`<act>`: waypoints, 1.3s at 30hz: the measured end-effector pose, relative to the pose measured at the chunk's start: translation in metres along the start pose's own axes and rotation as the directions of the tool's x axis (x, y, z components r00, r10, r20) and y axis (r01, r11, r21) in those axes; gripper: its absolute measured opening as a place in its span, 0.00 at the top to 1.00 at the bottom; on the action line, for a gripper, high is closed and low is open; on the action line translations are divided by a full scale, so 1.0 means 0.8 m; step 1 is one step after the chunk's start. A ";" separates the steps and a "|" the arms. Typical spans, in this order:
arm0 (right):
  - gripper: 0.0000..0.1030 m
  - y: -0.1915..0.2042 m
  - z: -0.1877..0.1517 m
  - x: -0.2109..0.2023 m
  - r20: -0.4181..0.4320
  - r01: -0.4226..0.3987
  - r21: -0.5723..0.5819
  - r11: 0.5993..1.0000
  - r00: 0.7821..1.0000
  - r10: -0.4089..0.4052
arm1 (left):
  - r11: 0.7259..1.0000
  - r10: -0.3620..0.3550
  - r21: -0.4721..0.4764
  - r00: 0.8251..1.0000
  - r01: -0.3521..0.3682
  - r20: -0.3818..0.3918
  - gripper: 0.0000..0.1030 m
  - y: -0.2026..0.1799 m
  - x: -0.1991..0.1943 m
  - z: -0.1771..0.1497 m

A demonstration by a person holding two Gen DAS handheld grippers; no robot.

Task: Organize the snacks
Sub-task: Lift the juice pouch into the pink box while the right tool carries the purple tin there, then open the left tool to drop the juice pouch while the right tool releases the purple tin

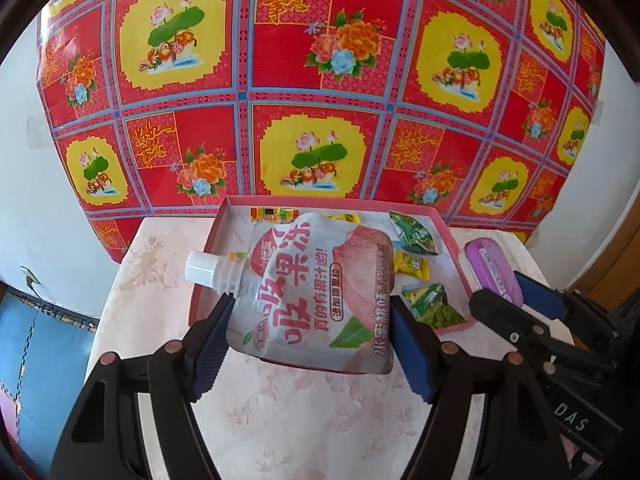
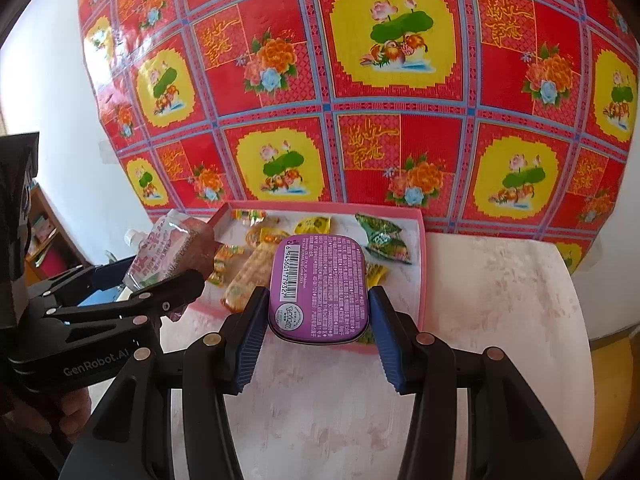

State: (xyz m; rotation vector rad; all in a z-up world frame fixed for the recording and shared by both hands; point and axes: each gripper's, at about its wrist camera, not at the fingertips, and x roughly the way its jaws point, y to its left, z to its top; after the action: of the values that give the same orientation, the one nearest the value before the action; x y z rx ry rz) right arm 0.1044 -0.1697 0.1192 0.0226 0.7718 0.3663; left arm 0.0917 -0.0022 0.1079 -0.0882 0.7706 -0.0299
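The left gripper [image 1: 310,320] clamps a white-capped pink jelly pouch [image 1: 316,296], its long axis running ahead of the fingers; the right gripper [image 2: 318,316] pinches a flat purple tin [image 2: 318,286]. The shallow pink cardboard tray [image 2: 420,276] lies just ahead, beneath both.

Both views are bright and evenly lit by soft daylight, with shadows faint. Fisheye distortion bows the patterned wall cloth [image 1: 320,80] outward; corners vignette to black. Glossy sheen marks the cloth. Focus is sharp centrally, softer at edges.
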 end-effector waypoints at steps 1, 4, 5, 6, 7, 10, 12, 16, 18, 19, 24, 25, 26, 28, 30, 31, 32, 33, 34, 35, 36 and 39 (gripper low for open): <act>0.51 -0.001 0.003 0.002 0.000 -0.001 0.003 1.000 1.000 0.001 | 1.000 0.000 -0.002 1.000 0.000 0.000 0.25 0.001 0.002 0.002; 0.51 -0.003 0.010 0.009 0.001 -0.004 0.008 1.000 1.000 0.004 | 1.000 -0.004 -0.013 1.000 0.004 0.002 0.25 0.003 0.008 0.011; 0.51 -0.004 0.012 0.012 -0.013 -0.009 0.012 1.000 1.000 0.009 | 1.000 -0.004 -0.015 1.000 0.004 0.003 0.25 0.004 0.010 0.014; 0.51 -0.004 0.014 0.015 -0.015 -0.010 0.013 1.000 1.000 0.010 | 1.000 -0.002 -0.017 1.000 0.002 0.004 0.25 0.004 0.013 0.016; 0.51 -0.005 0.016 0.018 -0.018 -0.010 0.015 1.000 1.000 0.010 | 1.000 0.000 -0.018 1.000 0.000 0.007 0.25 0.004 0.017 0.019; 0.51 -0.007 0.020 0.029 -0.025 -0.012 0.021 1.000 1.000 0.012 | 1.000 0.005 -0.026 1.000 -0.004 0.014 0.25 0.006 0.027 0.027; 0.51 -0.009 0.023 0.036 -0.031 -0.012 0.023 1.000 0.999 0.013 | 1.000 0.006 -0.029 1.000 -0.006 0.015 0.25 0.006 0.034 0.030; 0.51 -0.017 0.029 0.052 -0.044 -0.009 0.038 0.999 0.999 0.011 | 0.999 0.012 -0.032 1.000 -0.012 0.008 0.25 0.007 0.051 0.036; 0.51 -0.022 0.031 0.061 -0.051 -0.008 0.048 0.999 0.999 0.010 | 0.999 0.015 -0.034 1.000 -0.015 0.002 0.25 0.007 0.059 0.037; 0.51 -0.024 0.032 0.064 -0.055 -0.009 0.052 0.999 0.998 0.011 | 0.999 0.016 -0.036 1.000 -0.016 -0.002 0.25 0.008 0.064 0.038; 0.51 -0.032 0.034 0.084 -0.076 -0.008 0.072 0.997 0.997 0.013 | 0.999 0.021 -0.046 1.000 -0.021 -0.010 0.25 0.009 0.079 0.040; 0.51 -0.033 0.033 0.087 -0.080 -0.007 0.076 0.997 0.997 0.013 | 0.999 0.021 -0.048 1.000 -0.022 -0.014 0.25 0.009 0.083 0.040; 0.51 -0.035 0.032 0.091 -0.083 -0.004 0.083 0.997 0.996 0.011 | 0.998 0.022 -0.050 1.000 -0.023 -0.017 0.25 0.010 0.085 0.040; 0.51 -0.038 0.030 0.098 -0.090 0.001 0.096 0.995 0.996 0.008 | 0.998 0.025 -0.058 0.999 -0.027 -0.025 0.25 0.011 0.093 0.040; 0.51 -0.040 0.029 0.105 -0.095 0.006 0.103 0.995 0.995 0.004 | 0.998 0.028 -0.063 0.999 -0.029 -0.028 0.25 0.012 0.099 0.041; 0.51 -0.040 0.030 0.108 -0.097 0.009 0.103 0.995 0.995 0.001 | 0.997 0.030 -0.064 0.999 -0.032 -0.029 0.25 0.013 0.102 0.042; 0.51 -0.041 0.030 0.111 -0.097 0.014 0.102 0.995 0.995 -0.004 | 0.997 0.033 -0.064 0.999 -0.035 -0.029 0.25 0.013 0.105 0.042; 0.51 -0.042 0.031 0.113 -0.099 0.017 0.100 0.995 0.995 -0.007 | 0.997 0.037 -0.065 0.999 -0.039 -0.031 0.25 0.014 0.108 0.042; 0.50 -0.043 0.032 0.116 -0.101 0.019 0.099 0.995 0.995 -0.009 | 0.997 0.040 -0.067 0.999 -0.042 -0.033 0.25 0.015 0.112 0.043; 0.50 -0.043 0.033 0.119 -0.104 0.022 0.099 0.995 0.994 -0.011 | 0.997 0.041 -0.068 0.999 -0.043 -0.035 0.25 0.015 0.116 0.043; 0.51 -0.044 0.034 0.122 -0.107 0.023 0.097 0.995 0.994 -0.013 | 0.996 0.042 -0.071 0.998 -0.045 -0.039 0.25 0.016 0.120 0.043; 0.50 -0.043 0.038 0.132 -0.115 0.029 0.085 0.996 0.993 -0.019 | 0.996 0.044 -0.081 0.998 -0.048 -0.049 0.25 0.019 0.131 0.047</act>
State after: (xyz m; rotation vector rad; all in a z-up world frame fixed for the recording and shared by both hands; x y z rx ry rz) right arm 0.2050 -0.1636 0.0642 0.0738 0.9002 0.3135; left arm 0.1927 0.0095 0.0604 -0.1483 0.8214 0.0434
